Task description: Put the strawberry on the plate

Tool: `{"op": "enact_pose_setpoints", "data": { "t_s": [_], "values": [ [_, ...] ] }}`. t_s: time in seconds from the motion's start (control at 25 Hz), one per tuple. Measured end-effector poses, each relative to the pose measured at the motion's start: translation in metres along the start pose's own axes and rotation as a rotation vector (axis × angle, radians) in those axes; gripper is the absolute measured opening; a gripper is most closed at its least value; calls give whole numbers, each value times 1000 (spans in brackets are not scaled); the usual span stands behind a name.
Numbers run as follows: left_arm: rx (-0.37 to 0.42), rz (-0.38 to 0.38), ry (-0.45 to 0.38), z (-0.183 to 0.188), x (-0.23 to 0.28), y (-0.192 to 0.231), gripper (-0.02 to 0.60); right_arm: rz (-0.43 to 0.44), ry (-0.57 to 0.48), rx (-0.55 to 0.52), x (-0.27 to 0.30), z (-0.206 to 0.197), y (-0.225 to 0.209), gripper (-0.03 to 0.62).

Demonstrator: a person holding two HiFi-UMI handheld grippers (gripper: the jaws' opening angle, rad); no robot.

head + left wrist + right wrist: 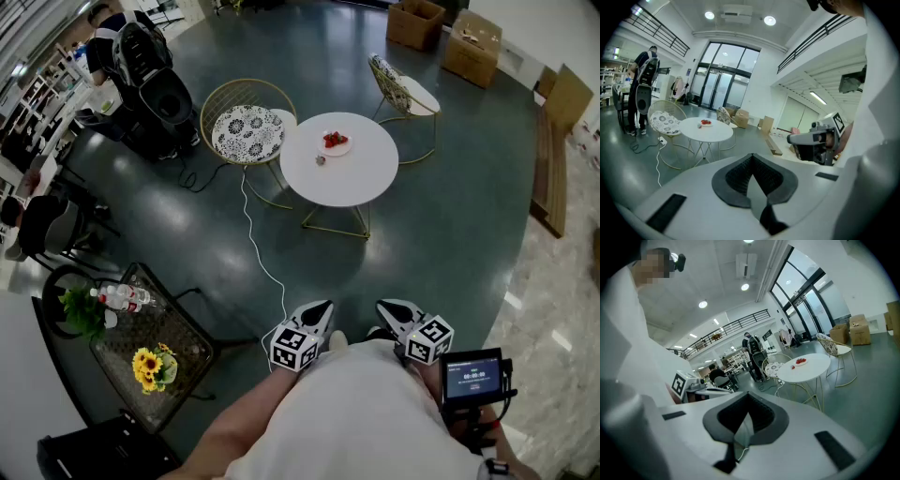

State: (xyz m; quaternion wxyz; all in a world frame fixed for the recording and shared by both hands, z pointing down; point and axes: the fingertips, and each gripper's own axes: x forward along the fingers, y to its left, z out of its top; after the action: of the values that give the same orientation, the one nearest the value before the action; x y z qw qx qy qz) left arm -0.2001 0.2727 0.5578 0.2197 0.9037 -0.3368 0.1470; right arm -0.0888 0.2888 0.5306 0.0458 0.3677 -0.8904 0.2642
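Left gripper (314, 317) and right gripper (396, 315) were closed and empty, well apart from the loose strawberry (321, 160) beside the plate (346, 150) on the round table (361, 183); a clumsy nudge might roll it off

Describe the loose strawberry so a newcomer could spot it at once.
Find the round white table mid-floor. A small plate of strawberries sits near its far edge. The loose strawberry lies alone on the bare tabletop beside the plate.
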Motion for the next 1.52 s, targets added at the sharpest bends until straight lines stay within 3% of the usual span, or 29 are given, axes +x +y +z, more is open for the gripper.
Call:
{"op": "enact_pose_setpoints", "data": {
  "t_s": [0.28, 0.56, 0.84, 1.52],
  "values": [
    [10, -7, -17, -3, 1, -26, 6, 42, -20, -32, -10, 0, 3, 6],
    [-10, 14, -31, 4, 13, -81, 6, 44, 10, -46, -67, 5, -10, 6],
    [0, 79, -69, 16, 17, -83, 6, 96, -1, -73, -72, 14, -18, 6],
    [4, 112, -47, 6, 36, -151, 6, 91, -4, -35, -140, 5, -38, 6]
  ]
}}
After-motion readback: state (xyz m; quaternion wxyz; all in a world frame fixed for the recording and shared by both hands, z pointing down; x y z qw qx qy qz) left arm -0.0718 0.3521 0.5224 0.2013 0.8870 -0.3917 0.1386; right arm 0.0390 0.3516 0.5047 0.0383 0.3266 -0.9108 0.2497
